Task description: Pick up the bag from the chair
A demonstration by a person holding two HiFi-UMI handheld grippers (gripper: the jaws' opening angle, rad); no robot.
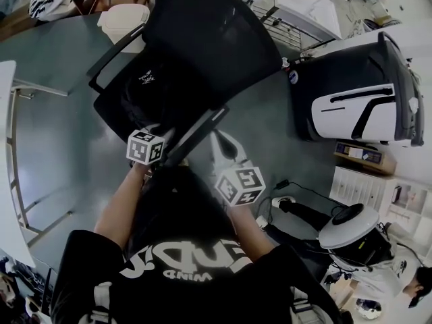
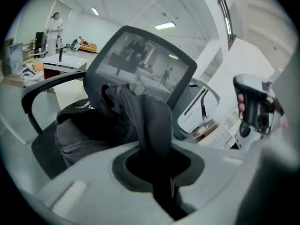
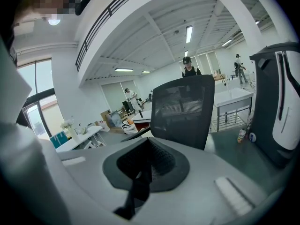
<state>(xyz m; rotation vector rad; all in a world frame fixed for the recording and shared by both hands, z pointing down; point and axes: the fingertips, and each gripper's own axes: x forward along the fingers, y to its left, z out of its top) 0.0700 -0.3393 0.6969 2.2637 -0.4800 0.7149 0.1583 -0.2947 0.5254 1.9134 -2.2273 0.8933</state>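
Note:
A black bag (image 1: 142, 90) lies on the seat of a black mesh-backed office chair (image 1: 209, 39). My left gripper (image 1: 155, 130) reaches over the seat's front edge. In the left gripper view it (image 2: 158, 168) is shut on the bag's dark strap (image 2: 152, 118), which rises from the jaws to the bag (image 2: 77, 125). My right gripper (image 1: 226, 147) hangs beside the chair's right armrest, apart from the bag, and also shows as the right gripper (image 2: 253, 107) at the side. Its jaws (image 3: 140, 172) look shut and empty, pointing at the chair back (image 3: 180, 111).
A large black-and-white machine (image 1: 358, 103) stands to the right of the chair. A low shelf (image 1: 368, 184) and floor cables (image 1: 293, 187) lie beside it. A white bin (image 1: 121, 19) sits behind the chair, a table edge (image 1: 7, 147) at left. People (image 3: 190, 67) stand far off.

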